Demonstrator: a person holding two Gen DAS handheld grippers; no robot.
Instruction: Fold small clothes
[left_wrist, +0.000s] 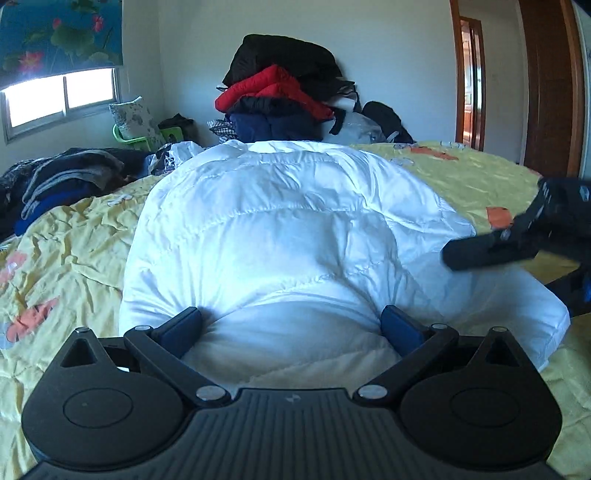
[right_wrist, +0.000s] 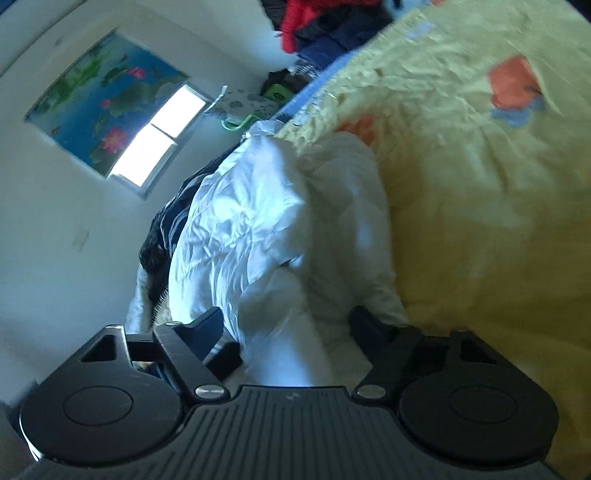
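— While it lay puffed up on the bed (left_wrist: 85, 236), where exactly was the jacket (left_wrist: 280, 229)?

— Mid-bed, on the yellow quilt with orange prints. It was a white quilted jacket, bunched and rumpled, its near edge right at the left tool (left_wrist: 291, 325).

— And that left tool, was it clenched?

— Its blue-padded fingers (left_wrist: 184, 325) stood wide, one at each side of a mound of the white fabric. The cloth bulged up between them and touched both pads, but I couldn't tell if they pressed it or merely rested against it.

— The right tool (right_wrist: 291, 332)?

— Rolled on its side, so the room looked tilted in its view. Its jaws stood well apart with a fold of the jacket between them. That picture was blurred, so I couldn't tell whether the pads pinched the cloth. From the left view it showed as a dark blur reaching in over the jacket's right edge.

— What lay farther out?

— Beyond the jacket, a pile (left_wrist: 284, 96) of black, red and navy clothes against the wall. Dark clothing (left_wrist: 66, 173) heaped at the bed's left edge. A green basket (left_wrist: 136, 138) holding a patterned pillow under the window (left_wrist: 62, 99), a lotus-print blind (left_wrist: 59, 33) above it, and a wooden door (left_wrist: 471, 81) at the right.
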